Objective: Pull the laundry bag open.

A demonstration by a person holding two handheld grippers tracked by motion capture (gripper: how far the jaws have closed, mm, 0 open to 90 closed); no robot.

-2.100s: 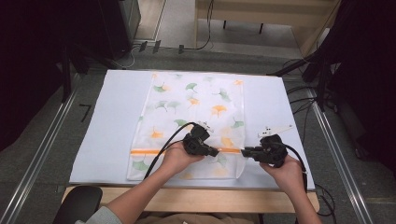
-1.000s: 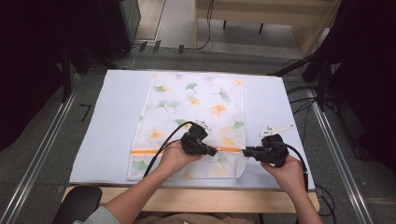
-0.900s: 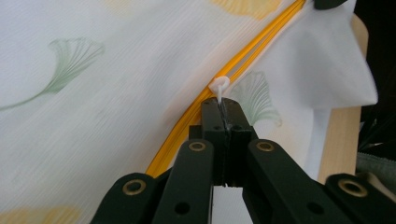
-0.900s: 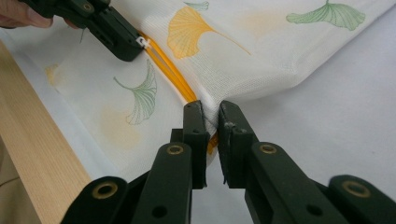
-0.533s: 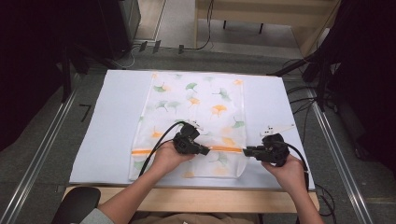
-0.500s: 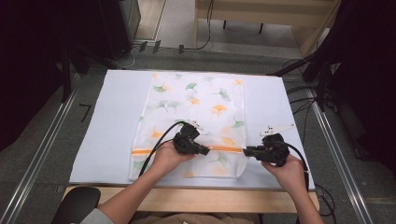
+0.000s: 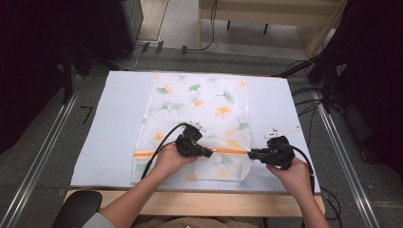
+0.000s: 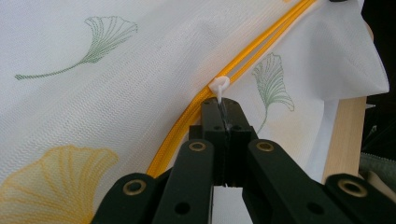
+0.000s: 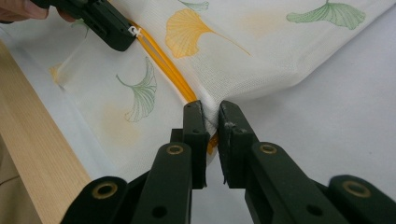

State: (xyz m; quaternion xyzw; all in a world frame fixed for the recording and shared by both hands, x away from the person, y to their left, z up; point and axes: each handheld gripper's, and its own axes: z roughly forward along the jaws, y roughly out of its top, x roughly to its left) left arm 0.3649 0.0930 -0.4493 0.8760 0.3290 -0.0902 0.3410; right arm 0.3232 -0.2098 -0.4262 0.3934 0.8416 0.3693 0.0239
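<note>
Item: mesh laundry bag [image 7: 199, 123] with ginkgo-leaf print, flat on the table [image 7: 114, 123], orange zipper [image 7: 233, 152] near its 6 o'clock edge.
Left claw [image 7: 209, 153]: clamped shut on the white zipper pull [image 8: 218, 87].
Right claw [image 7: 250, 153]: pinching the bag's 3 o'clock corner at the zipper end.
Change: left claw has slid the pull toward 3 o'clock, then eased slightly back.
Meaning: zipper travel likely mid-run, a short stretch left.

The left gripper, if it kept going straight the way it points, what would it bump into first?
Probably the right gripper. The left gripper points along the orange zipper, pinching its white pull, and the other one holds the bag at that zipper's far end.
</note>
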